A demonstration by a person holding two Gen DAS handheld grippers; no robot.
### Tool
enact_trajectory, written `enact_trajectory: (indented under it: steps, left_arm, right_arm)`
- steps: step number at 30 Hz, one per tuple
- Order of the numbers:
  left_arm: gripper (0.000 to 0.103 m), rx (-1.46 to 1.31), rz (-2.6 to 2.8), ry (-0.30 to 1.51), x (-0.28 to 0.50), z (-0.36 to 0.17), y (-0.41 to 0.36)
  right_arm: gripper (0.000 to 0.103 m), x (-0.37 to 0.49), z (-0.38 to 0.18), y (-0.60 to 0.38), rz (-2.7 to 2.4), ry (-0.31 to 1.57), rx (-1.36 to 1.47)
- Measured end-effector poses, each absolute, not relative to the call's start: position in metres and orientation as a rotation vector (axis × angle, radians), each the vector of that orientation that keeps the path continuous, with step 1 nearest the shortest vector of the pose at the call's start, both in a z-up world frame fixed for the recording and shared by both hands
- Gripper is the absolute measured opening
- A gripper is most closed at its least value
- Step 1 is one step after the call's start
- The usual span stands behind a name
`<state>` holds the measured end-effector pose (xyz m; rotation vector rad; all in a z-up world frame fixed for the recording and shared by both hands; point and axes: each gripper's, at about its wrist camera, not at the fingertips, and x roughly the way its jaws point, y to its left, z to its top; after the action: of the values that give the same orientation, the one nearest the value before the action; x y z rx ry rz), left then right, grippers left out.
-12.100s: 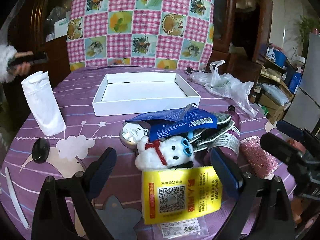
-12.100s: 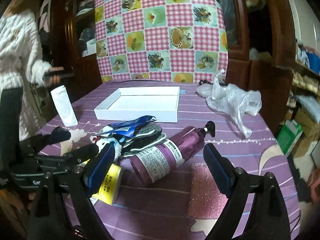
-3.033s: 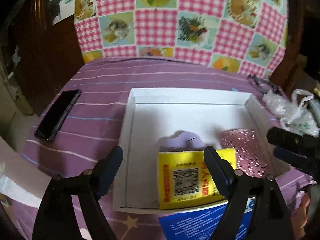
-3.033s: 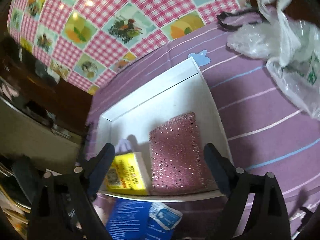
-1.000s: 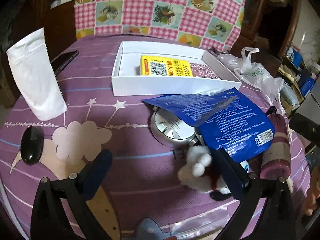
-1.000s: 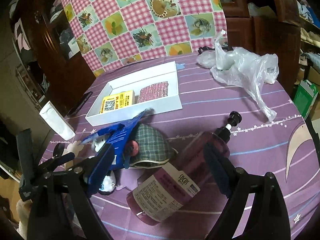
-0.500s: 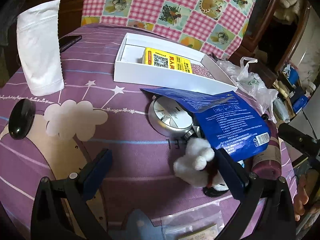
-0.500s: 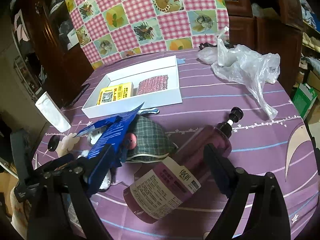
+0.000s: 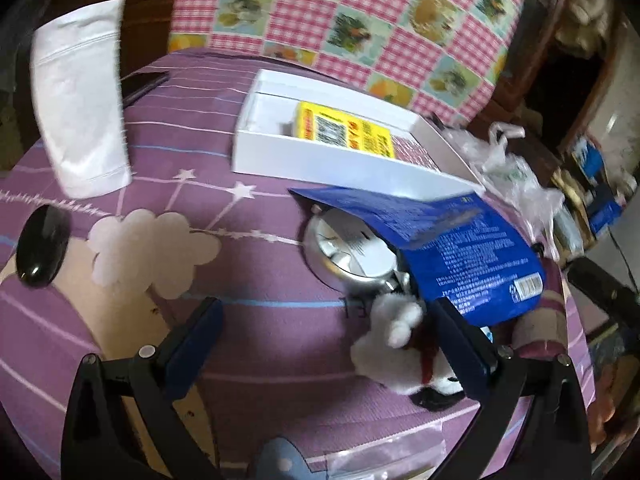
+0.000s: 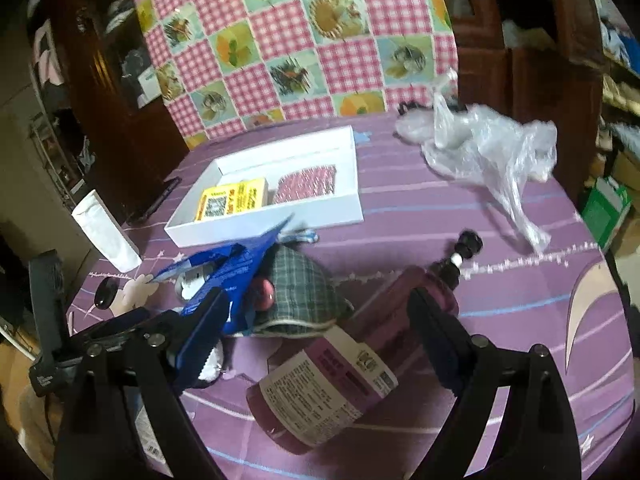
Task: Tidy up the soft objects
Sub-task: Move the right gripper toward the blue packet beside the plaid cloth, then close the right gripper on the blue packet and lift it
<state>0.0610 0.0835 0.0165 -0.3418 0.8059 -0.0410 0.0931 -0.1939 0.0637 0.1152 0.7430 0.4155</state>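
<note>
The yellow sponge pack (image 10: 232, 199) and pink scrub pad (image 10: 306, 185) now lie inside the white box (image 10: 352, 208); both grippers have withdrawn to the pile. Left gripper (image 9: 324, 344), spread and empty, nears the white plush toy (image 9: 394, 336); right gripper (image 10: 316, 328), also spread, hangs over the plaid cap (image 10: 298, 292) and purple bottle (image 10: 340, 368), suggesting the toy goes next

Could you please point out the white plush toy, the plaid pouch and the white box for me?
white plush toy (image 9: 394, 330): left wrist view, on its raised paw.
plaid pouch (image 10: 304, 288): right wrist view, on its checked top.
white box (image 10: 264, 226): right wrist view, on its near wall.
</note>
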Motion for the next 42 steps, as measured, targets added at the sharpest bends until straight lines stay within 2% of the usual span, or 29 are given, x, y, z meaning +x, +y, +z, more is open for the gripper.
enact_trajectory:
  steps: [2,6,11,18,31,35,38,42]
  left_arm:
    - [0.094,-0.316,-0.041,0.772,0.058,0.022,0.083]
    - [0.094,-0.191,-0.015,0.701,0.051,0.036,0.071]
    - [0.094,-0.093,0.003,0.643,0.042,0.047,0.056]
    - [0.094,-0.207,0.039,0.575,0.032,0.053,0.07]
    - [0.094,-0.2,-0.041,0.659,0.043,0.052,0.071]
    - [0.093,-0.159,-0.027,0.687,0.046,0.049,0.067]
    - [0.085,-0.161,-0.034,0.694,0.046,0.049,0.069]
    - [0.08,-0.186,-0.043,0.706,0.047,0.049,0.074]
  right_arm:
    - [0.091,0.093,0.064,-0.189,0.442,0.724,0.083]
    - [0.091,0.095,0.059,-0.183,0.443,0.759,0.063]
    - [0.091,0.09,0.064,-0.185,0.406,0.716,0.054]
    - [0.091,0.077,0.077,-0.186,0.314,0.619,-0.002]
    - [0.09,0.074,0.074,-0.176,0.41,0.658,0.029]
    - [0.084,0.078,0.073,-0.176,0.458,0.7,0.088]
    - [0.077,0.079,0.074,-0.169,0.503,0.732,0.112]
    - [0.067,0.083,0.071,-0.15,0.543,0.789,0.093]
